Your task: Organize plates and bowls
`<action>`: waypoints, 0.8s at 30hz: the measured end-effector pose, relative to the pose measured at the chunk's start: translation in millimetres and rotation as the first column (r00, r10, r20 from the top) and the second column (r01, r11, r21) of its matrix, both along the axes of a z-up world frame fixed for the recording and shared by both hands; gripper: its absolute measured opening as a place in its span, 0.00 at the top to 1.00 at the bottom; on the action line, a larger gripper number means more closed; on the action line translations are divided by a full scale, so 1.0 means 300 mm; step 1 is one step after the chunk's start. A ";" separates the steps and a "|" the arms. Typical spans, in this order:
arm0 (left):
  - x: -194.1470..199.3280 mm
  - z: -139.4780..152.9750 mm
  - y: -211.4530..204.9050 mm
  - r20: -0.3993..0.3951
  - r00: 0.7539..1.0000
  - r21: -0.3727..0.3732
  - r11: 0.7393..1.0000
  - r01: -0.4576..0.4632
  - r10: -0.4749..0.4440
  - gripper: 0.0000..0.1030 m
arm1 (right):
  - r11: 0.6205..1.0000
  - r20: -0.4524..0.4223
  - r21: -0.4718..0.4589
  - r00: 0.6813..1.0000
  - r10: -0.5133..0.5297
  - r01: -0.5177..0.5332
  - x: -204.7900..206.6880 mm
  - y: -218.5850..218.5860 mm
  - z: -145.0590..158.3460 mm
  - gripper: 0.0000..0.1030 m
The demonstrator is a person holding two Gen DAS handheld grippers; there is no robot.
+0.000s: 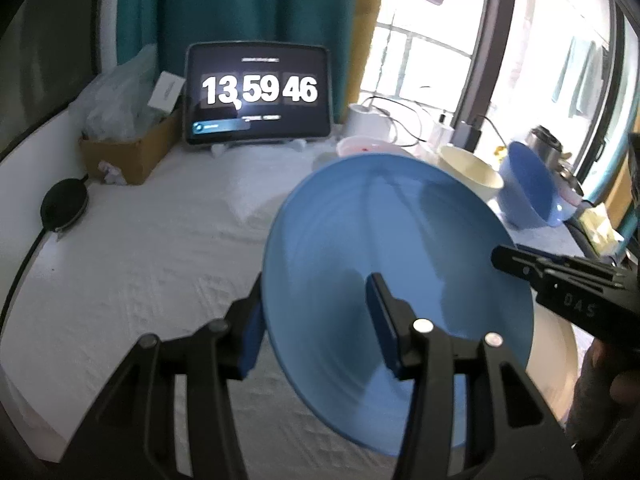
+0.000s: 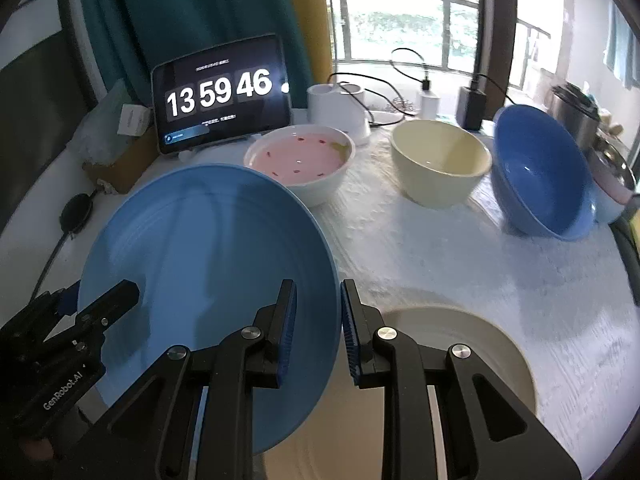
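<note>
A blue plate (image 1: 400,280) (image 2: 208,272) is held tilted above the table between both grippers. My left gripper (image 1: 316,320) straddles its left rim, one finger on each face. My right gripper (image 2: 318,332) straddles its right rim the same way, and shows at the plate's right edge in the left wrist view (image 1: 560,280). A cream plate (image 2: 460,360) lies on the white cloth under the blue plate's right side. A pink-lined white bowl (image 2: 300,160), a cream bowl (image 2: 440,164) and a tilted blue bowl (image 2: 540,176) stand further back.
A tablet clock (image 2: 220,96) stands at the back. A cardboard box (image 1: 128,148) and a black round pad (image 1: 64,204) sit at the left. A white container (image 2: 340,108), cables and metal pots (image 2: 580,120) crowd the back right.
</note>
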State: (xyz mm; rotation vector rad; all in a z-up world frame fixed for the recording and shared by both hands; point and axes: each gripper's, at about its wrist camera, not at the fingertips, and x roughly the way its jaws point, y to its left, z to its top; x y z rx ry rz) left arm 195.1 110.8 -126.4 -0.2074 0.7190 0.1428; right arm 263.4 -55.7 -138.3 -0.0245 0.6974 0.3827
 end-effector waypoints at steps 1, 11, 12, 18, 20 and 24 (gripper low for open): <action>-0.002 0.001 -0.015 -0.001 1.000 0.002 1.000 0.009 -0.009 0.52 | 1.000 0.001 0.004 1.000 -0.008 0.008 -0.009 -0.014 -0.001 0.76; -0.012 0.011 -0.172 -0.018 0.996 0.022 0.996 0.092 -0.091 0.52 | 0.995 -0.003 0.042 0.996 -0.086 0.086 -0.084 -0.177 -0.021 0.76; -0.011 0.010 -0.190 -0.024 0.995 0.023 0.995 0.101 -0.100 0.53 | 0.995 -0.003 0.046 0.996 -0.092 0.092 -0.090 -0.192 -0.023 0.76; -0.016 -0.003 -0.284 -0.054 0.988 0.037 0.988 0.148 -0.146 0.52 | 0.988 -0.008 0.072 0.991 -0.133 0.134 -0.127 -0.295 -0.042 0.76; -0.020 -0.009 -0.321 -0.063 0.985 0.047 0.985 0.166 -0.163 0.52 | 0.986 -0.015 0.081 0.989 -0.145 0.145 -0.132 -0.321 -0.051 0.76; -0.021 -0.022 -0.382 -0.084 0.978 0.063 0.979 0.195 -0.190 0.52 | 0.981 -0.027 0.098 0.985 -0.168 0.170 -0.148 -0.383 -0.074 0.76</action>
